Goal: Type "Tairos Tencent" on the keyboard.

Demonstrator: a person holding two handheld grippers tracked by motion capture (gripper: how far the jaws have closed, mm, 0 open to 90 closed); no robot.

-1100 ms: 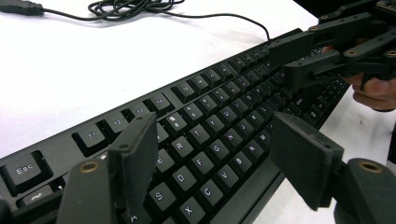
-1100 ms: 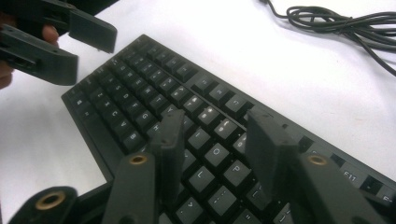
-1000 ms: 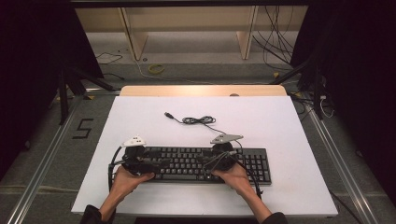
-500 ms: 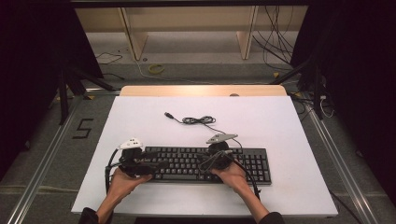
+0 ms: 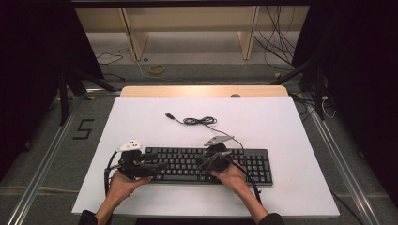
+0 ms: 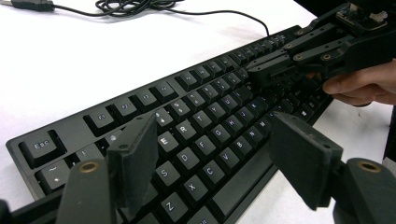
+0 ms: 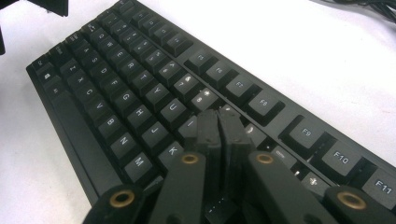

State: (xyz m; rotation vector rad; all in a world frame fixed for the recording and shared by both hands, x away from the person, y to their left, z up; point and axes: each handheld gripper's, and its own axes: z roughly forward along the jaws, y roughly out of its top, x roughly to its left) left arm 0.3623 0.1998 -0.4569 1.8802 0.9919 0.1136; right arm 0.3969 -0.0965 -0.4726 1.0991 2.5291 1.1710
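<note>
Right tongs (image 7: 218, 122) closed together, nothing between, tips over black keyboard (image 7: 140, 88) near O key.

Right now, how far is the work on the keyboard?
Done: both grippers are over the keyboard. In hand: the right gripper, jaws together after just closing, tips among the keys near K; the left gripper open above the left keys. Left: the cable lies unplugged.

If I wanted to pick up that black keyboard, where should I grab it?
Probably by its two short ends, one gripper at each. The keyboard lies flat and long on the white table. The open left gripper already sits over its left end, so slide in from the sides.
</note>
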